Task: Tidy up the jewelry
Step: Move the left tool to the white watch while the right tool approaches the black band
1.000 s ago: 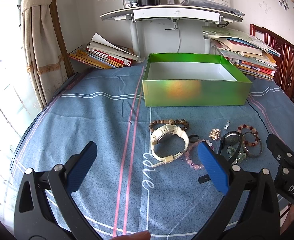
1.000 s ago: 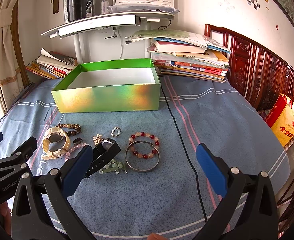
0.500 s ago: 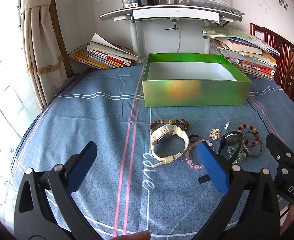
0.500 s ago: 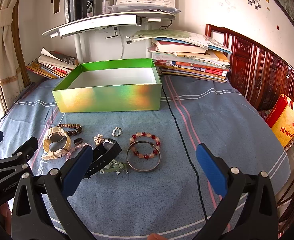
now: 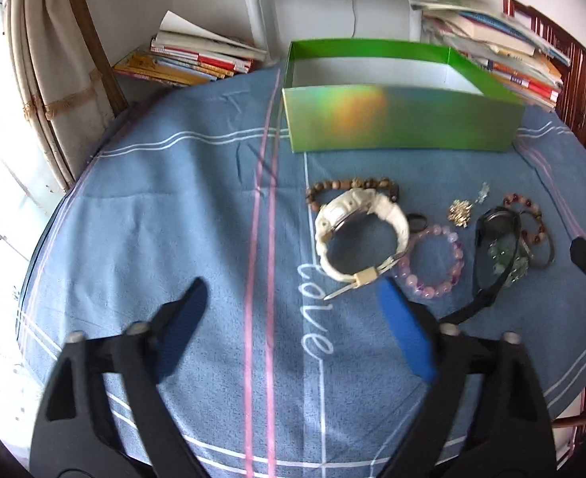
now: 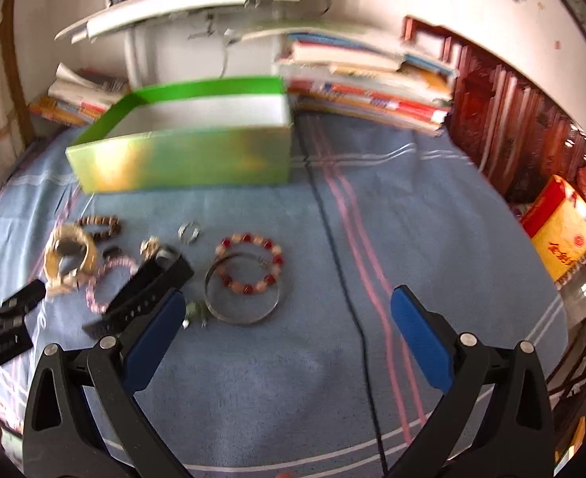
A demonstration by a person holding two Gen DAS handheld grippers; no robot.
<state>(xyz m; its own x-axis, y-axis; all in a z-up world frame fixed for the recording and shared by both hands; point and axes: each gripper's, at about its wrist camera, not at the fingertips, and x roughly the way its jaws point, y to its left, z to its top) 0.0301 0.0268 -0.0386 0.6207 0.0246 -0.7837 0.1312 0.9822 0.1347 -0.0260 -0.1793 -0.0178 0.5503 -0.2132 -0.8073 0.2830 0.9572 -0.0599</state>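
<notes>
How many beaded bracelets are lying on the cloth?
3: a brown bracelet behind the white watch, a pink bracelet right of it, and a red bracelet overlapping the metal bangle. Others may be hidden.

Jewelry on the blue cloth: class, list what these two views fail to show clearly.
- Green box floor: near wall hides the front part, left wrist view.
- Green beads: crossed by the black watch, left wrist view.
- White watch and pink bracelet: smeared by motion blur, right wrist view.
</notes>
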